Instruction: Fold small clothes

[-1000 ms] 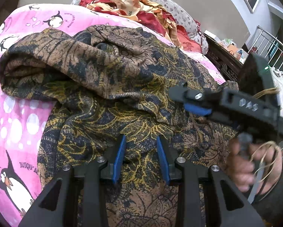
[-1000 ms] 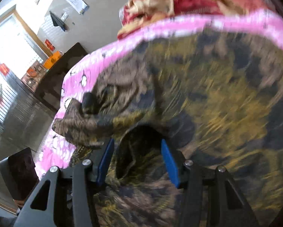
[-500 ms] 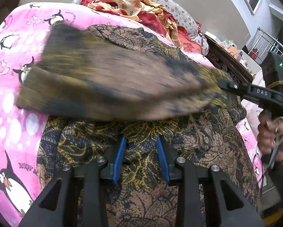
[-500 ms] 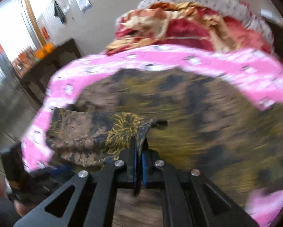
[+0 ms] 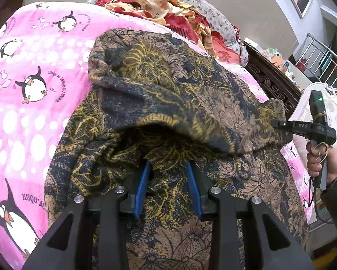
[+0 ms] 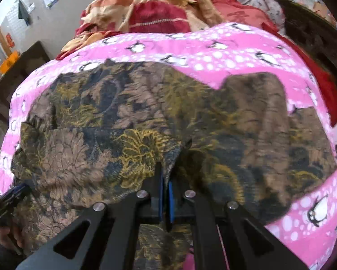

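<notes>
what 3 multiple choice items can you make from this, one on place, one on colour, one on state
1. Where does the patterned garment lie?
A. on the pink penguin blanket
B. on a wooden chair
C. in a basket

2. What colour are the pads on the fingers of the left gripper?
A. red
B. blue
C. white

3. What is the right gripper doing?
A. open above the blanket
B. shut on the garment
C. holding a hanger

Answers: 1 A, pink blanket shows all around the garment; 2 B, blue strips line both fingers; 3 B, its fingers pinch a fabric edge.
</notes>
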